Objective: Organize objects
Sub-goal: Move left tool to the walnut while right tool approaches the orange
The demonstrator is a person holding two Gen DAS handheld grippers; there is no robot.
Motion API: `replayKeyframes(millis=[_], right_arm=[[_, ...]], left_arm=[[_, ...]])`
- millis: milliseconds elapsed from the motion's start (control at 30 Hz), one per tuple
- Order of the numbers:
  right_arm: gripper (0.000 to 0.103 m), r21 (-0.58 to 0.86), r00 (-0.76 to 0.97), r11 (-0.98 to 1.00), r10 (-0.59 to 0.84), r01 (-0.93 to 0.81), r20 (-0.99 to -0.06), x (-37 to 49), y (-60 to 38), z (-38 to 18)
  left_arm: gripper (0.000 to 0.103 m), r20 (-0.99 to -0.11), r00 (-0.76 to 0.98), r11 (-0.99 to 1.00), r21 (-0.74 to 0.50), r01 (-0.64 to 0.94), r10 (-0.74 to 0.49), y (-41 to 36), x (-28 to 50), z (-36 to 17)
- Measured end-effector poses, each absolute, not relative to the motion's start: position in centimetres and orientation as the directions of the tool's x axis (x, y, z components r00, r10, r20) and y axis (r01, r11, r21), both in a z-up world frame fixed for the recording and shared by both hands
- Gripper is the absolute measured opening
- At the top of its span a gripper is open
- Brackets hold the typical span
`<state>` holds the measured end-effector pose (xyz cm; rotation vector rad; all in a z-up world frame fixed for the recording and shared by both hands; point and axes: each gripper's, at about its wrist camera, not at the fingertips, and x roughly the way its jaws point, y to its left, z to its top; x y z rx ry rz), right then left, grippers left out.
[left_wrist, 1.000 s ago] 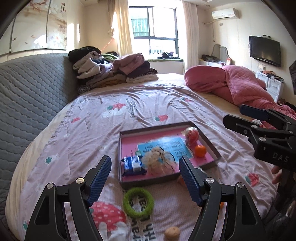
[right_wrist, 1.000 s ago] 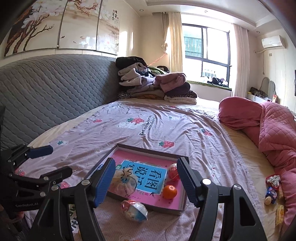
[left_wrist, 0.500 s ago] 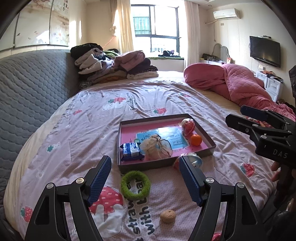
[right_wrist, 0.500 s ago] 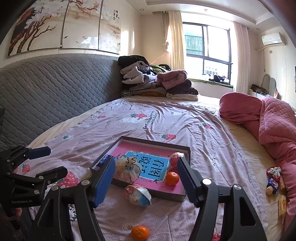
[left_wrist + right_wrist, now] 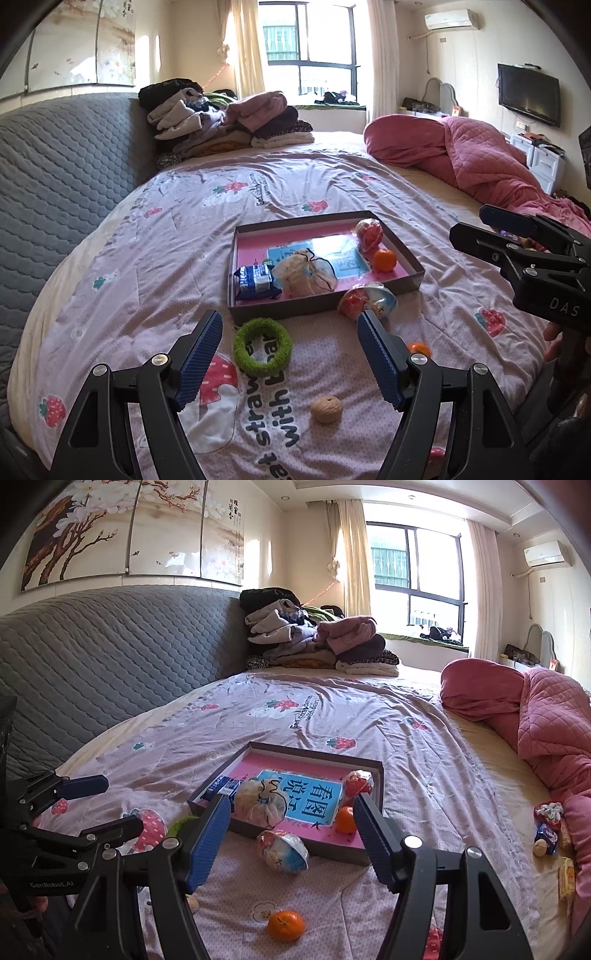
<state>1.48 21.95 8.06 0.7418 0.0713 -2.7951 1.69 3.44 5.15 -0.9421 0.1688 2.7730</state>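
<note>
Our left gripper and right gripper gape empty; bare bedspread lies at nine o'clock of the tray.

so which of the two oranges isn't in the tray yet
The orange lying on the bedspread, nearest the camera, in front of the tray. The other orange already sits inside it, beside the red wrapped ball.

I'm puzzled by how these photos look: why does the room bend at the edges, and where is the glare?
Left wrist view: fisheye lens curves the headboard, corners go black, and the window is blown out white, with glare on the blue card in the tray. Right wrist view: same bending, bright window, sunlight reflecting on the wall painting.
</note>
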Motion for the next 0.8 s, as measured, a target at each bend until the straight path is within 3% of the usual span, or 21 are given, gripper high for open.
replayKeyframes(millis=[800], right_arm=[[0.068, 0.005, -0.784, -0.966, -0.213, 0.258, -0.583, 2.3, 21.3, 4.0]], left_arm=[[0.077, -0.69, -0.71, -0.967, 0.055, -0.247, 0.142, 4.0, 2.1, 0.7]])
